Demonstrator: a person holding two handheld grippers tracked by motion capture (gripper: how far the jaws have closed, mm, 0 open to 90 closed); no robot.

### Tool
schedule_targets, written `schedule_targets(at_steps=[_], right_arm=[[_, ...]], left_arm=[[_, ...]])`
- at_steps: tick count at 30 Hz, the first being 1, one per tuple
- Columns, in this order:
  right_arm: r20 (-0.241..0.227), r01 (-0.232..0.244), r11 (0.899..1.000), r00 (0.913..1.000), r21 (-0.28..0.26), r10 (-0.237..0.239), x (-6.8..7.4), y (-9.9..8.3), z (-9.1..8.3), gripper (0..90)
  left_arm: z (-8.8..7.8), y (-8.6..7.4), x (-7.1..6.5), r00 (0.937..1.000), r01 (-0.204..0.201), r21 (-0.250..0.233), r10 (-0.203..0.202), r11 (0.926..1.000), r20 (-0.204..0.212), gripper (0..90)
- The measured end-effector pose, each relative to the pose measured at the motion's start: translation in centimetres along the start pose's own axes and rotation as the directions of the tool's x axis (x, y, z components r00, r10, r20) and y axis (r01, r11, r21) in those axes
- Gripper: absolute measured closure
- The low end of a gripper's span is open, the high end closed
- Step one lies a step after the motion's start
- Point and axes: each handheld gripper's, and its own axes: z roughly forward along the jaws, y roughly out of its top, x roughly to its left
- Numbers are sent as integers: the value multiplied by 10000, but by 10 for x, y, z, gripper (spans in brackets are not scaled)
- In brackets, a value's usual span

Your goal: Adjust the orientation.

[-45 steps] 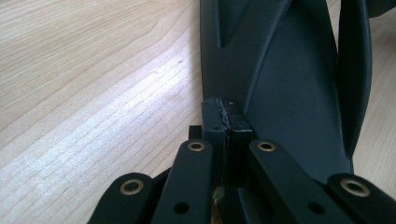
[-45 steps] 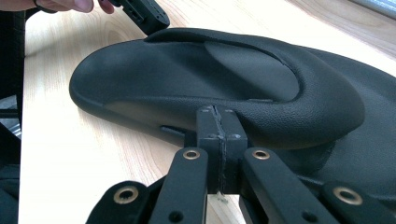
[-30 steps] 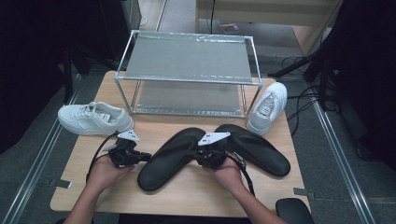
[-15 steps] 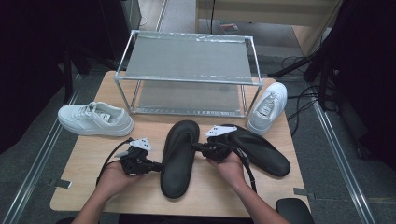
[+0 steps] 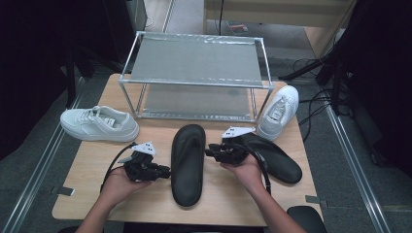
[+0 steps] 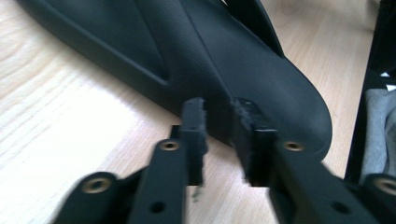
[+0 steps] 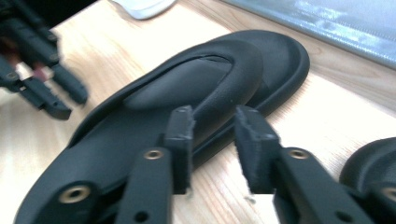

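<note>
Now, sandal: a black sandal is lying sole-down on the bench, in front of the rack, between the two grippers.
Long axis: it is running straight away from the person, toe end pointing at the rack, heel end pointing back at the near edge.
Left gripper: the left gripper is sitting just beside the sandal's left edge, aiming across at it; its jaws have just been opening and are standing partly apart, with nothing pressed between them.
Right gripper: the right gripper is aiming at the sandal's right edge near the strap; its jaws have just been opening too, a clear gap between them, pads off the sandal.
Second sandal: another black sandal is lying to the right, angled, partly under the right hand.
Sneakers: one white sneaker is resting at the left of the bench, another is leaning by the rack's right leg.
</note>
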Motion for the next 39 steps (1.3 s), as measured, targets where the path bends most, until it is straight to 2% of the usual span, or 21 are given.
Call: schedule_targets(at_steps=[2, 3, 4, 6, 8, 10, 12, 14, 16, 18, 25, 39], right_arm=[[-77, 150, 9998, 9999, -96, -151, 0, -1, -6, 587], [-113, 287, 9993, 9995, -229, -289, -1, -2, -10, 528], [-207, 273, 9992, 9994, -289, -279, -2, -2, -12, 498], [-445, 23, 9997, 9990, -243, -34, -5, -3, -17, 492], [-461, 118, 9996, 9989, -237, -129, -5, -4, -21, 492], [-530, 510, 9987, 9973, -68, -513, -3, -6, -25, 492], [-464, 1105, 9935, 9929, 264, -1092, -1, -10, -28, 493], [-382, 1264, 9911, 9914, 419, -1248, -1, -14, -31, 493], [-289, 1204, 9914, 9925, 505, -1191, -4, -15, -37, 493], [-206, 1156, 9927, 9932, 337, -1149, -7, -16, -43, 496], [221, 862, 9963, 9960, -47, -861, -19, -23, -64, 491], [1009, 417, 9983, 9942, -418, -373, -28, -37, -90, 494]], left_arm=[[-3, 0, 2, 9999, 57, -146, -58, 9999, -112, 663], [-4, 0, 3, 9998, 96, -223, -99, 9997, -153, 611], [-5, 1, 5, 9998, 196, -301, -198, 9994, -79, 597], [-7, 2, 5, 9996, 165, -369, -173, 9992, -228, 581], [-8, 3, 6, 9994, 189, -485, -204, 9986, -297, 517], [-9, 4, 7, 9989, 185, -539, -207, 9984, -415, 478], [-9, 4, 8, 9985, 208, -535, -235, 9984, -501, 448], [-9, 4, 9, 9982, 241, -418, -264, 9988, -543, 428], [-10, 4, 10, 9976, 265, -427, -291, 9987, -626, 426], [-10, 4, 12, 9981, 268, -414, -291, 9988, -547, 411], [-8, 10, 12, 9975, 206, -299, -226, 9993, -670, 409], [-5, 25, 15, 9989, 5, -423, -25, 9991, -469, 407]])
